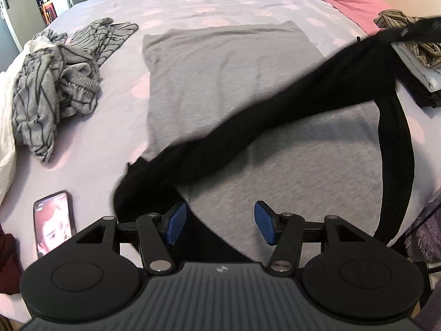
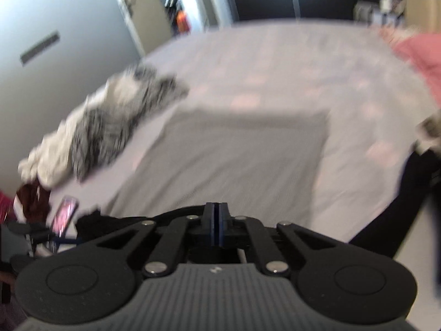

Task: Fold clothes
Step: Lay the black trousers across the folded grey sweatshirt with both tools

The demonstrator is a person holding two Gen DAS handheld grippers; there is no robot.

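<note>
The black garment [image 1: 275, 115] stretches diagonally from lower left to upper right of the left wrist view, over the grey cloth [image 1: 228, 63] on the bed [image 1: 193, 2]. Left claw [image 1: 220, 222] gapes empty, nearest its lower end; right claw [image 2: 219, 220] is closed, holding nothing visible.

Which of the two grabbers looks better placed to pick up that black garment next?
Probably the left gripper: its jaws are open right above the black garment lying across the grey cloth. The right gripper is shut, apparently empty, and its view is blurred.
</note>
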